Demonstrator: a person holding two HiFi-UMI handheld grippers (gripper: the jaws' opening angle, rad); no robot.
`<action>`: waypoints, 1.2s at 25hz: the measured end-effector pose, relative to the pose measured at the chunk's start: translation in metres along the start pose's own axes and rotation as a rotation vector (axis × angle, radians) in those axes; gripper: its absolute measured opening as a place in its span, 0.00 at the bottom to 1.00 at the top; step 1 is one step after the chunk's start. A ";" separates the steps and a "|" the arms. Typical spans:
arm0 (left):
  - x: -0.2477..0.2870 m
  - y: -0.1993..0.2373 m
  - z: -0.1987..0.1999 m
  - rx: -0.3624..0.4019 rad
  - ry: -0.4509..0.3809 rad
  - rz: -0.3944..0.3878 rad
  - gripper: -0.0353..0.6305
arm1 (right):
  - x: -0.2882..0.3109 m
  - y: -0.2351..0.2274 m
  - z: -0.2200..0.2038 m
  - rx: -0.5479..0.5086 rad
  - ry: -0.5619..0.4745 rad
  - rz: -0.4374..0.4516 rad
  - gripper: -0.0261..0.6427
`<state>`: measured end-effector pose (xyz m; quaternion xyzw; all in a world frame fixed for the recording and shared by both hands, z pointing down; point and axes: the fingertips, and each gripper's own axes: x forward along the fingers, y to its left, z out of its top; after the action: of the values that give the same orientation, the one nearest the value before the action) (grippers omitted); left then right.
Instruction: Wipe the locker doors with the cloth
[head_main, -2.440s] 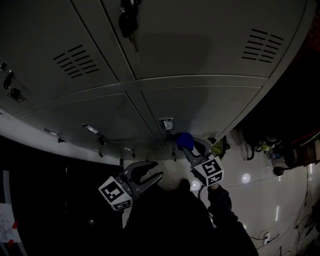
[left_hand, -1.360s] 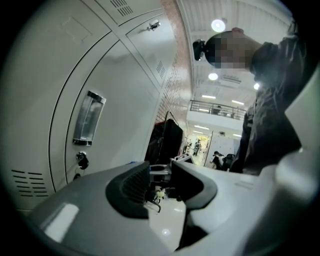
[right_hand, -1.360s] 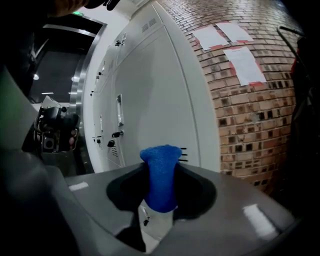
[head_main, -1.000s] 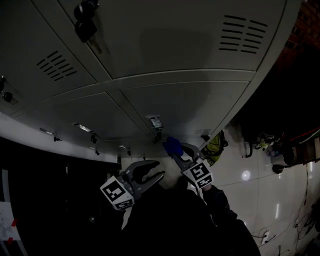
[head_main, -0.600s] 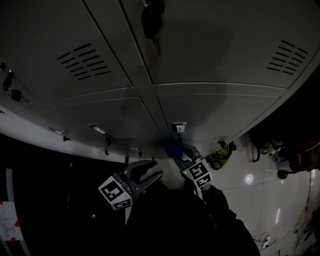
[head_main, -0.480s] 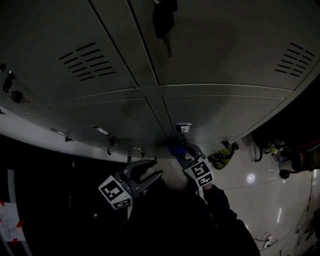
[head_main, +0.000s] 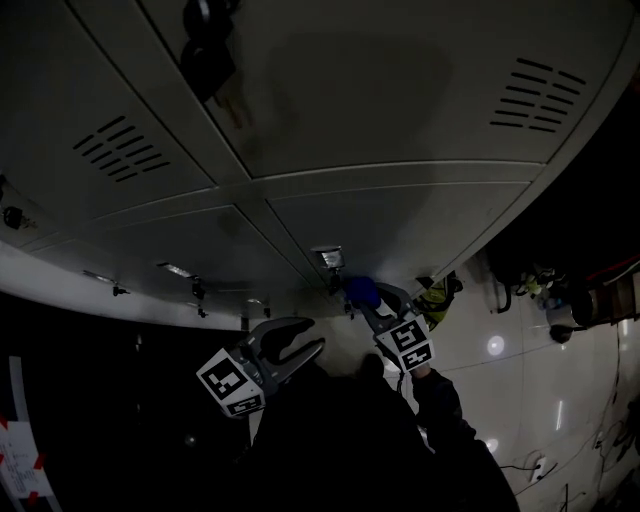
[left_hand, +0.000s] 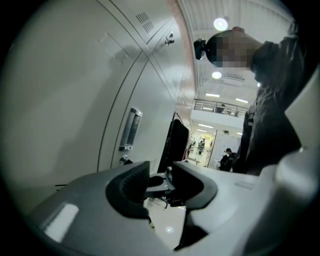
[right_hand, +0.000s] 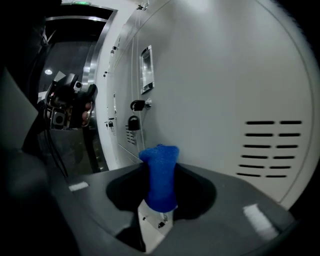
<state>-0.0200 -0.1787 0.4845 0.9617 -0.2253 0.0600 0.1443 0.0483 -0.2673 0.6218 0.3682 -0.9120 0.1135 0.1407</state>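
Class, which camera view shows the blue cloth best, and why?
The right gripper view: the blue cloth stands close and bright, pinched in the right hand-held gripper. The head view shows only a small blue blob; the left gripper view shows none of it.

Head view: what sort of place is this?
Probably a locker room or corridor: rows of grey metal locker doors with vent slots, a padlock on one, and a glossy tiled floor.
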 end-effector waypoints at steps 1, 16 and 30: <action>0.006 -0.004 0.000 -0.002 0.001 -0.003 0.24 | -0.007 -0.008 -0.003 0.006 0.004 -0.013 0.23; 0.087 -0.052 0.000 -0.016 0.019 -0.043 0.24 | -0.099 -0.113 -0.037 0.100 0.001 -0.121 0.24; 0.086 -0.063 0.000 -0.030 -0.003 -0.007 0.24 | -0.116 -0.066 0.000 0.070 -0.061 0.017 0.23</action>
<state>0.0852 -0.1607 0.4841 0.9603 -0.2229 0.0544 0.1587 0.1748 -0.2395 0.5888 0.3685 -0.9144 0.1350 0.0989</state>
